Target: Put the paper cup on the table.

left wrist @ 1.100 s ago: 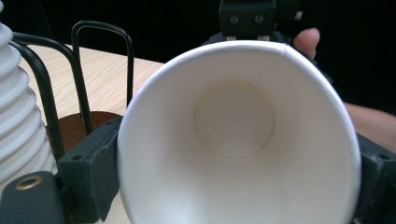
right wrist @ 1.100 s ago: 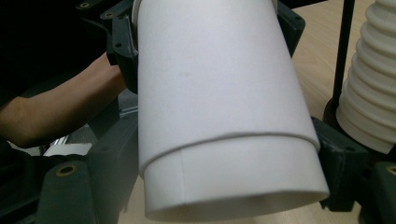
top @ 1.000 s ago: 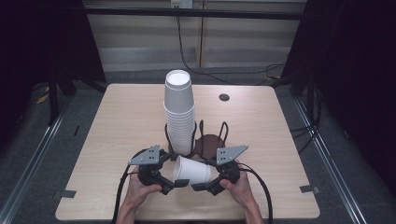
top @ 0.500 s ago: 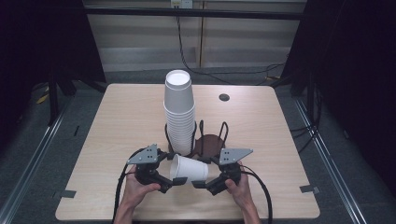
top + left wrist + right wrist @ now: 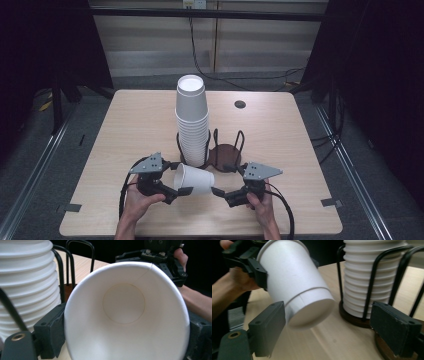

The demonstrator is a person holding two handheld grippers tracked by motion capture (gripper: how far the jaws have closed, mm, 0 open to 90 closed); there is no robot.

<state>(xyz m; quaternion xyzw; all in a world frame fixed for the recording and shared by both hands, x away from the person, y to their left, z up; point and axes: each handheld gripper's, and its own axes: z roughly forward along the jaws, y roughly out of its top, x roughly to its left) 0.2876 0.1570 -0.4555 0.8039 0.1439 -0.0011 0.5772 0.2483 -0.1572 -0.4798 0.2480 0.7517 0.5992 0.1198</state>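
The left gripper (image 5: pixel 172 192) has its jaws clamped on the rim end of a paper cup (image 5: pixel 194 179), lying sideways above the table (image 5: pixel 125 125); the right gripper (image 5: pixel 223 194) jaws stand apart near its base; light, thin-walled, easily crushed; grip gently near the stiffer rim or bottom.

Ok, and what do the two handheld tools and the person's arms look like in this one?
Both tools are black. The left tool and right tool each carry a grey three-cornered plate on top and trail a black cable toward the person. Their jaws are blocky dark pads with small screw holes, and the mount in front of each camera has a brass-coloured insert. The forearms are bare; no sleeves or gloves are visible.
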